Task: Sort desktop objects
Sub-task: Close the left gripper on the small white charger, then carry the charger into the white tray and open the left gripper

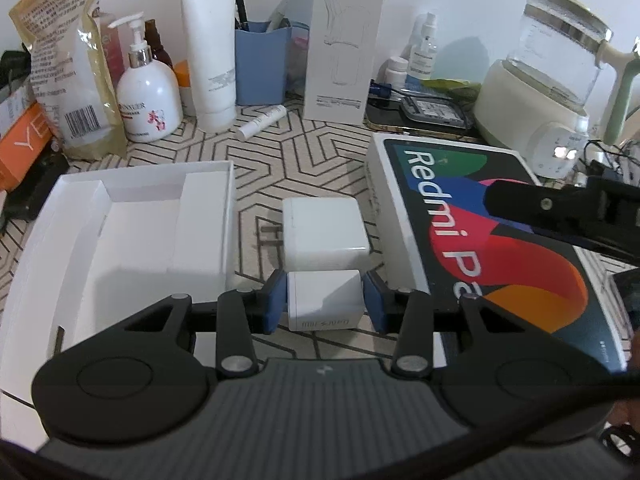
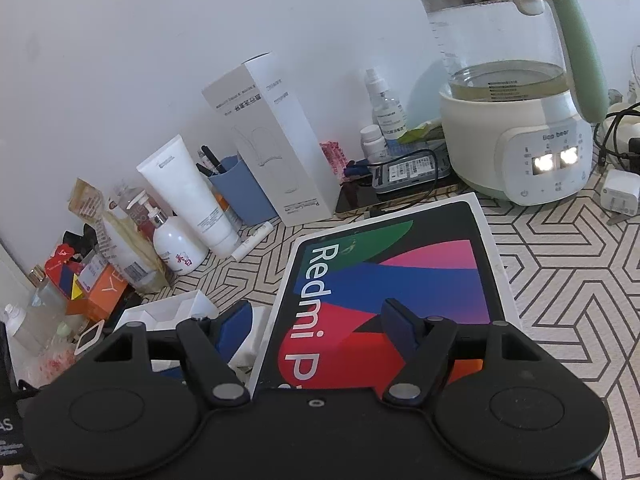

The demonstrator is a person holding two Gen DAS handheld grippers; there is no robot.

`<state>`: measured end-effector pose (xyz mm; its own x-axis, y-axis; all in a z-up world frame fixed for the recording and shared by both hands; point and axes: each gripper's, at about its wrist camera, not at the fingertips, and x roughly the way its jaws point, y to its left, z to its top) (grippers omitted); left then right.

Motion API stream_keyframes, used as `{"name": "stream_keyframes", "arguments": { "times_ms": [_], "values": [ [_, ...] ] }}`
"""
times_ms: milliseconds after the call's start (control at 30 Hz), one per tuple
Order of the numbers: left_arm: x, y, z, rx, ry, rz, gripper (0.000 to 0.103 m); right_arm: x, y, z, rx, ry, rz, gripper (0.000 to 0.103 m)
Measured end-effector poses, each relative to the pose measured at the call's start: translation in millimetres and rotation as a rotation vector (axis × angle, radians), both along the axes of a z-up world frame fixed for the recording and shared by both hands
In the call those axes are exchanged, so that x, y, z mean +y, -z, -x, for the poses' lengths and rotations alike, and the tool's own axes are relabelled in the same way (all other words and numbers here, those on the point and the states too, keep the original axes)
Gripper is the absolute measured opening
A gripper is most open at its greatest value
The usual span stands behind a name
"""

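Observation:
In the left wrist view my left gripper (image 1: 325,300) has its blue pads on both sides of a small white charger (image 1: 325,298) and is shut on it, just above the patterned table. A larger white charger (image 1: 326,232) lies just beyond it. An open white box (image 1: 132,232) sits to the left. The colourful Redmi Pad box (image 1: 500,248) lies to the right. In the right wrist view my right gripper (image 2: 320,328) is open and empty, hovering over the Redmi Pad box (image 2: 384,280). It also shows in the left wrist view (image 1: 568,208).
Along the back wall stand a pump bottle (image 1: 148,100), a white tube (image 1: 210,48), a blue pen holder (image 1: 260,64), a tall white carton (image 1: 344,40) and a glass kettle on its base (image 2: 516,120). Another white plug (image 2: 622,194) lies at the far right.

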<state>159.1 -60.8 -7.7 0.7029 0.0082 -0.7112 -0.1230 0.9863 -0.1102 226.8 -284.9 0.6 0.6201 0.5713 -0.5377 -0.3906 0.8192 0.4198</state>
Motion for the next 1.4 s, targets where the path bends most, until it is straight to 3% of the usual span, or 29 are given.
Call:
{"name": "stream_keyframes", "arguments": {
  "times_ms": [500, 633, 867, 1033, 1400],
  "values": [
    [3.5, -27.1, 37.0, -0.068, 0.047, 0.05, 0.041, 16.2, 0.2, 4.3, -0.014, -0.037, 0.032, 0.076],
    [32.0, -32.9, 52.6, -0.094, -0.015, 0.038, 0.041, 22.5, -0.4, 7.3, -0.021, -0.053, 0.041, 0.076],
    [89.6, -24.6, 72.8, -0.101, -0.118, 0.088, 0.041, 25.8, -3.9, 10.6, -0.043, -0.11, 0.054, 0.077],
    [95.1, -17.6, 74.2, -0.103, -0.159, 0.028, 0.041, 30.8, -5.2, 14.9, -0.057, -0.128, 0.074, 0.076],
    [101.5, 0.8, 57.7, -0.039, -0.171, 0.038, 0.041, 35.7, -3.2, 18.0, -0.06, -0.138, 0.093, 0.076]
  ]
}}
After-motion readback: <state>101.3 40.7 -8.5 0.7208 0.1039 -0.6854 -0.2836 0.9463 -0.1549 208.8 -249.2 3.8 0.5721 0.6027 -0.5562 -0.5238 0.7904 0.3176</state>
